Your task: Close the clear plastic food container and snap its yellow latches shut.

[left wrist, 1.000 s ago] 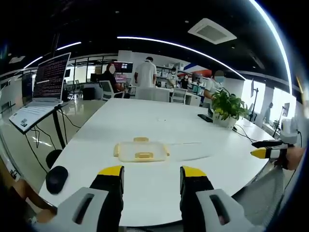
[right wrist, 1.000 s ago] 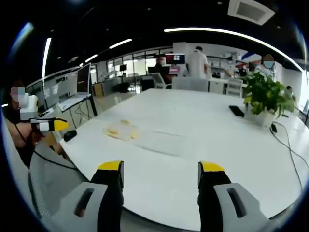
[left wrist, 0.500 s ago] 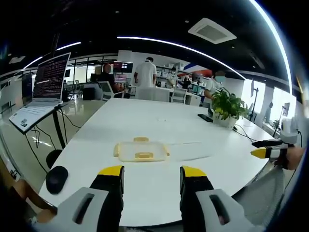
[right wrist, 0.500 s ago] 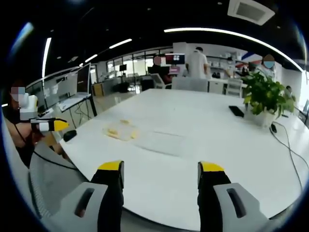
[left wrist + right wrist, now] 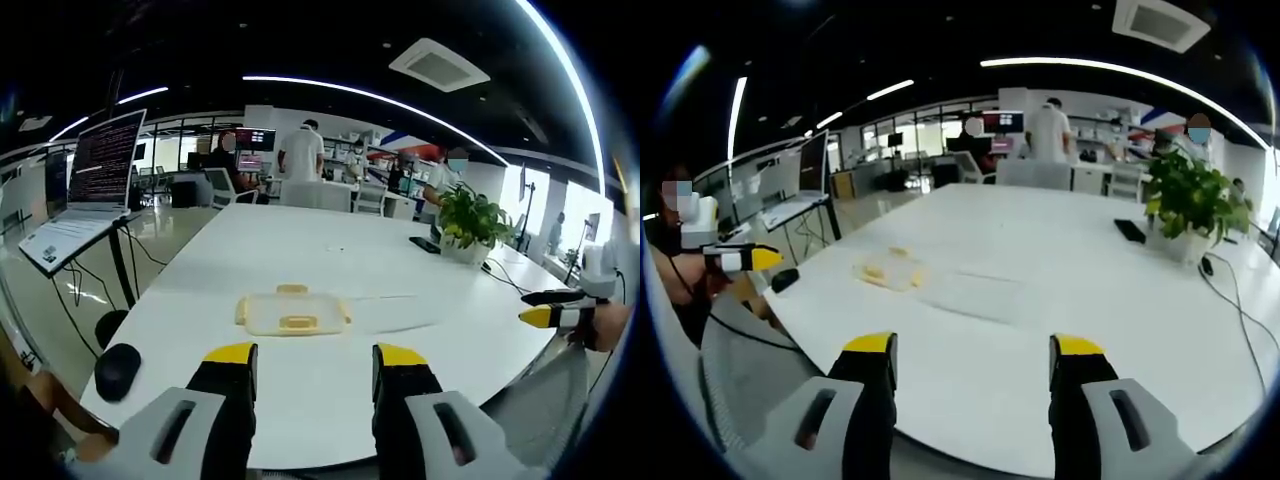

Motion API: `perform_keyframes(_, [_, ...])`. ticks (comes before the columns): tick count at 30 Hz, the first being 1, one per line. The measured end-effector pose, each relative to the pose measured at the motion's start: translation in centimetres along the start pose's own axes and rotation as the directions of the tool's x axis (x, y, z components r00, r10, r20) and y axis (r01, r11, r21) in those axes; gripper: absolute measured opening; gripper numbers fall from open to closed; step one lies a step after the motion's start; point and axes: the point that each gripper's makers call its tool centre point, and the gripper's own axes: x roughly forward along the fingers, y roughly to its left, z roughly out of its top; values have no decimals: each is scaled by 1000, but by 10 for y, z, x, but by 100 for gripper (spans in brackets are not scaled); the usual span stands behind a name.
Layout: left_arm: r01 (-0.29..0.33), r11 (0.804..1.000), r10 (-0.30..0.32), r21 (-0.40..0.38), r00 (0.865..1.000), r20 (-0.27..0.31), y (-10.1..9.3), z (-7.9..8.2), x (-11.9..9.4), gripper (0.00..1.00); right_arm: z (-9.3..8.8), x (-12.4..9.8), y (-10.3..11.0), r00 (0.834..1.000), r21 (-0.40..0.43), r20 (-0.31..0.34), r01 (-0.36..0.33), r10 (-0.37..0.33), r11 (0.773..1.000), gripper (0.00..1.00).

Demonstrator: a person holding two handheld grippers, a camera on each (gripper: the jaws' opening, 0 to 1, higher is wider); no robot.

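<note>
Since my left hand-held gripper (image 5: 314, 362) is released and holds nothing, I should approach square and low: the container (image 5: 291, 312) lies on the white bench (image 5: 330, 250) just beyond it, lid down (yellow latches (image 5: 297, 322) apparently unsnapped). In the right gripper view, my right hand-held gripper (image 5: 973, 358) also gapes, the container (image 5: 890, 269) well apart, ahead-left.

In the left gripper view the food container (image 5: 292, 311) is lying on the surface (image 5: 330, 262), ahead of the left gripper (image 5: 314, 366), whose jaws are standing apart. A mouse (image 5: 117, 369) is resting left of it near the surface's edge. A potted plant (image 5: 469, 228) is sitting far right, with a phone (image 5: 424, 244) lying beside it. The right gripper (image 5: 546, 307) is hovering beyond the right edge. A laptop (image 5: 88, 184) is standing off to the left
</note>
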Motion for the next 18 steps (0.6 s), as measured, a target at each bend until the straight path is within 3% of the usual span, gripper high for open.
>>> perform_keyframes(18, [6,1000,-6,10,1000,-5,5,1,5,40,11,10,-6,1000,-21,7,-14,14,1000,58])
